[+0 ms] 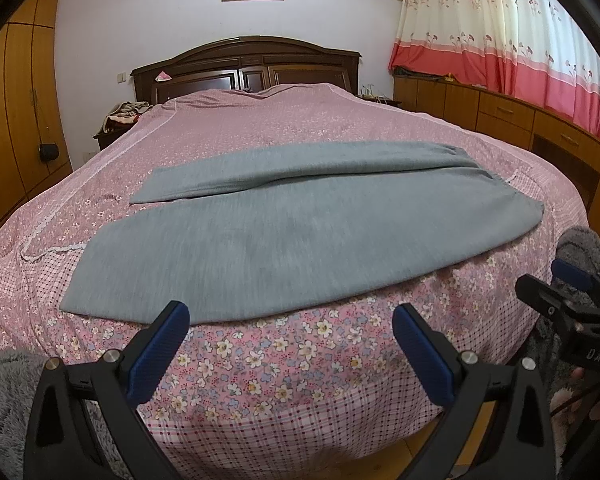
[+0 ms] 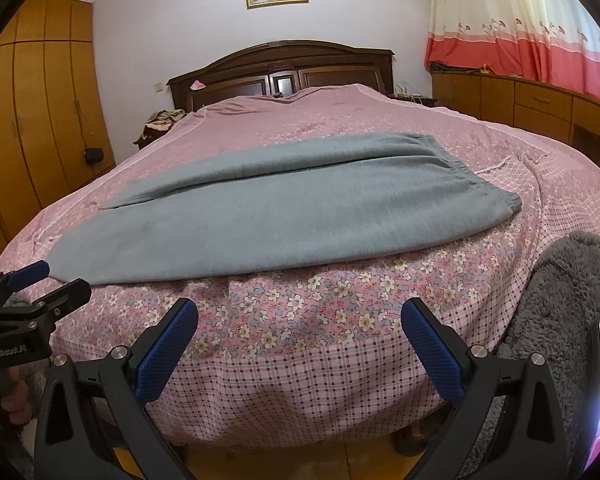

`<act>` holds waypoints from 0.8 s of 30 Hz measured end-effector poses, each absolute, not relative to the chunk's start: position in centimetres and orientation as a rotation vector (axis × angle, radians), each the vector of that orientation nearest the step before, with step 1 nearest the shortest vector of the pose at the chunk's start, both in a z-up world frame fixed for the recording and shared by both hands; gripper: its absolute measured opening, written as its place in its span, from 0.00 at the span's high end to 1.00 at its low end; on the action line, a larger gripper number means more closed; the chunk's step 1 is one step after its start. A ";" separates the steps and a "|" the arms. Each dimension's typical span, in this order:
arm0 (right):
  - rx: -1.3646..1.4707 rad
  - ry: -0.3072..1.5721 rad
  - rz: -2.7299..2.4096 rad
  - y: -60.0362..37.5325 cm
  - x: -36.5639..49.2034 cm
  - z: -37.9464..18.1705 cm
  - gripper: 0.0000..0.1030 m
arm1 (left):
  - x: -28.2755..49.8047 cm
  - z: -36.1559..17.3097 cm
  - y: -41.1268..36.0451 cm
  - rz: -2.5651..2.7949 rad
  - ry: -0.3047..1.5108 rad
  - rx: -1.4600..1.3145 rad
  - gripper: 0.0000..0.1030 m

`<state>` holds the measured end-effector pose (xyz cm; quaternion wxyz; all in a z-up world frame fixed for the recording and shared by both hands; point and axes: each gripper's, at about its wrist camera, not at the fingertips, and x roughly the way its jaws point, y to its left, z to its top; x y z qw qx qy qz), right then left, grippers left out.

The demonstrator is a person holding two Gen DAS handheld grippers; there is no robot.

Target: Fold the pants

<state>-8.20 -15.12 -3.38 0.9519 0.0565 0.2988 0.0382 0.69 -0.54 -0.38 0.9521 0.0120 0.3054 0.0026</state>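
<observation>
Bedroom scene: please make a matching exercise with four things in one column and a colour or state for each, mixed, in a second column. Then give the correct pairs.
Things:
1. grey pants
2. left gripper
3. headboard
4. curtain

Descriptions:
A. dark brown wood
B. cream on top, pink-red below
C. open, holding nothing
D. spread flat across the bed cover, both legs side by side

Pairs: 1-D, 2-C, 3-A, 4-B
</observation>
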 end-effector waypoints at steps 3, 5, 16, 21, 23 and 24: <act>0.119 0.608 0.076 -15.1 -8.2 -3.4 0.00 | 0.7 -0.4 -0.4 0.005 0.620 0.019 0.00; 0.122 0.609 0.076 -15.1 -8.2 -3.5 0.00 | 0.7 -0.5 -0.4 0.007 0.621 0.020 0.00; 0.121 0.614 0.076 -15.1 -8.3 -3.7 0.00 | 0.7 -0.5 -0.2 0.008 0.621 0.020 0.00; 0.120 0.616 0.075 -15.1 -8.4 -3.7 0.00 | 0.7 -0.5 -0.2 0.008 0.622 0.020 0.00; 0.121 0.615 0.075 -15.1 -8.3 -3.7 0.00 | 0.7 -0.5 -0.2 0.008 0.621 0.020 0.00; 0.120 0.616 0.075 -15.1 -8.4 -3.7 0.00 | 0.7 -0.5 -0.2 0.008 0.621 0.020 0.00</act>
